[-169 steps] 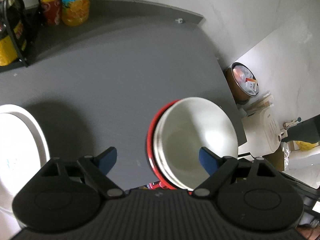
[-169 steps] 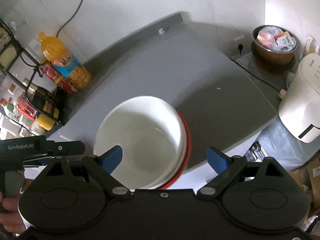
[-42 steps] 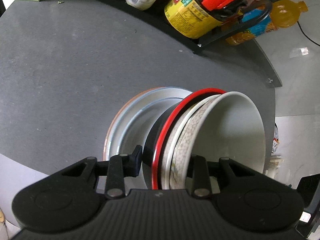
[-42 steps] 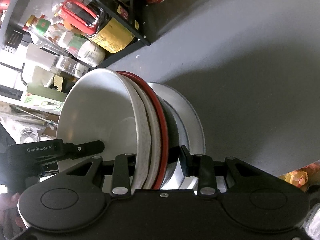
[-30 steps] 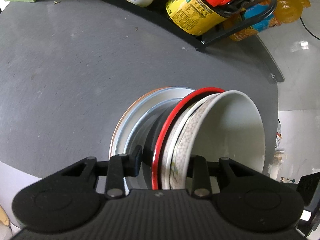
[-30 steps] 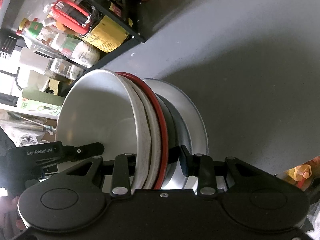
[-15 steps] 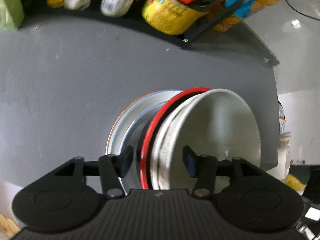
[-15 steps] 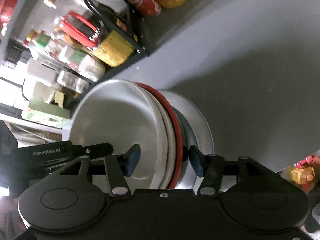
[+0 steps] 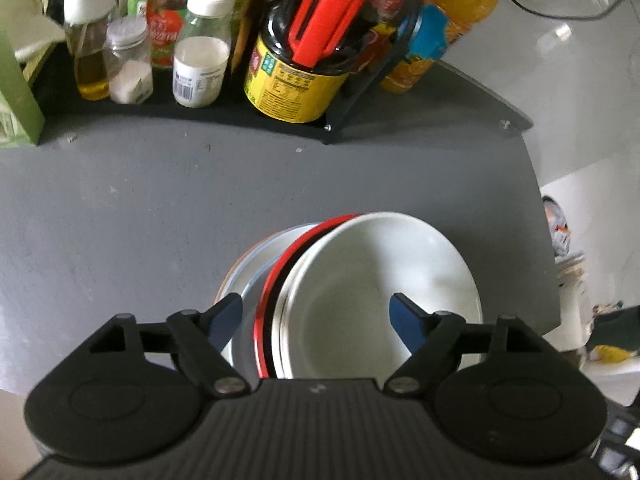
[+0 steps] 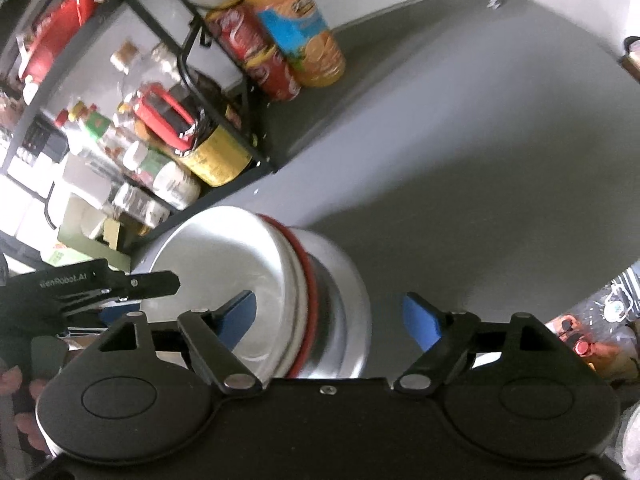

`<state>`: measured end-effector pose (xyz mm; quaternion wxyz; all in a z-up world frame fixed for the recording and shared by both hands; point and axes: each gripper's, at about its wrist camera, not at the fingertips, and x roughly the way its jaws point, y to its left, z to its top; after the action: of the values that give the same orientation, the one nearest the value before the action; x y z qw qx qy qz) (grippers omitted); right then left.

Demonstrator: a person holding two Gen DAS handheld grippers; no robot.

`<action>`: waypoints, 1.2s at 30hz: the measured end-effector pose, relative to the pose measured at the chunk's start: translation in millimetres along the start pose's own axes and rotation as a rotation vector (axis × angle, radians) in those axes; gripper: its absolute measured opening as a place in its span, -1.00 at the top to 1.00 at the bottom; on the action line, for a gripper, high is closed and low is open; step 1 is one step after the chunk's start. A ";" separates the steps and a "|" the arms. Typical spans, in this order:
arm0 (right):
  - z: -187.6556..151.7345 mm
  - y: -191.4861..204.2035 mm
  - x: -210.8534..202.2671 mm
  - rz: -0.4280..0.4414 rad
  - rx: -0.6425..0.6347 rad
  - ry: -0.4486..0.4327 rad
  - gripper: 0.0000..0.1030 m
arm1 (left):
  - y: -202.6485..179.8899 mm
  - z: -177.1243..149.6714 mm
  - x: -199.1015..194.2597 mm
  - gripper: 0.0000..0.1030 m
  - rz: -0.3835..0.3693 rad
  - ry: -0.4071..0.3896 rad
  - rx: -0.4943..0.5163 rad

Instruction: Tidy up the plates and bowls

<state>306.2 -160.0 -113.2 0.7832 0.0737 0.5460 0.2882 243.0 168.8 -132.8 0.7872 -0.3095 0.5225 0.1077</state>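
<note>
Crockery sits stacked on the matte grey countertop (image 9: 120,208): a white glazed bowl (image 9: 380,280) nests on top, under it a bowl with a glossy red rim (image 9: 276,276), and the nest rests on a wide pale plate (image 9: 256,256) whose outer edge shows an orange-brown line, all near the counter's front edge. The left gripper (image 9: 316,314) hangs over the near side of this stack with its jaws spread wide, one blue-padded fingertip (image 9: 226,314) outside the red rim above the plate, the other over the white bowl's hollow; neither visibly touches the crockery. In the right wrist view the same white bowl (image 10: 224,268), red rim (image 10: 308,276) and plate (image 10: 352,284) appear side-on, and the right gripper (image 10: 330,314) is likewise wide open, its left blue pad (image 10: 240,312) over the bowl and its right pad over bare counter, gripping nothing. The left gripper's black finger (image 10: 132,280) reaches in across the bowl's far rim there. Behind the stack a black wire rack (image 9: 360,92) holds a dark sauce jug with a yellow label and red handle (image 9: 304,64), a white-capped bottle (image 9: 202,60) and small jars, and an orange juice bottle (image 10: 296,28) and a red soda can (image 10: 256,56) stand beside the rack against the wall.
</note>
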 end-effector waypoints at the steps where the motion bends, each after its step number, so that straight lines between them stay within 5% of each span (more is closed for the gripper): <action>1: -1.8 -4.0 -5.3 -0.006 0.005 -0.012 -0.61 | -3.7 -1.6 -1.3 -0.56 0.002 0.000 0.003; 19: -63.2 -47.4 -116.4 -0.134 0.101 -0.272 -0.99 | -57.9 -58.8 -65.9 -0.86 -0.009 -0.119 0.177; 36: -135.5 -35.4 -186.9 -0.260 0.107 -0.380 -1.00 | -73.3 -135.9 -118.6 -0.99 -0.077 -0.165 0.308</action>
<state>153.3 -315.5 -29.7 0.8975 0.0972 0.4080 0.1365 125.3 48.0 -35.6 0.8691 -0.1951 0.4541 0.0214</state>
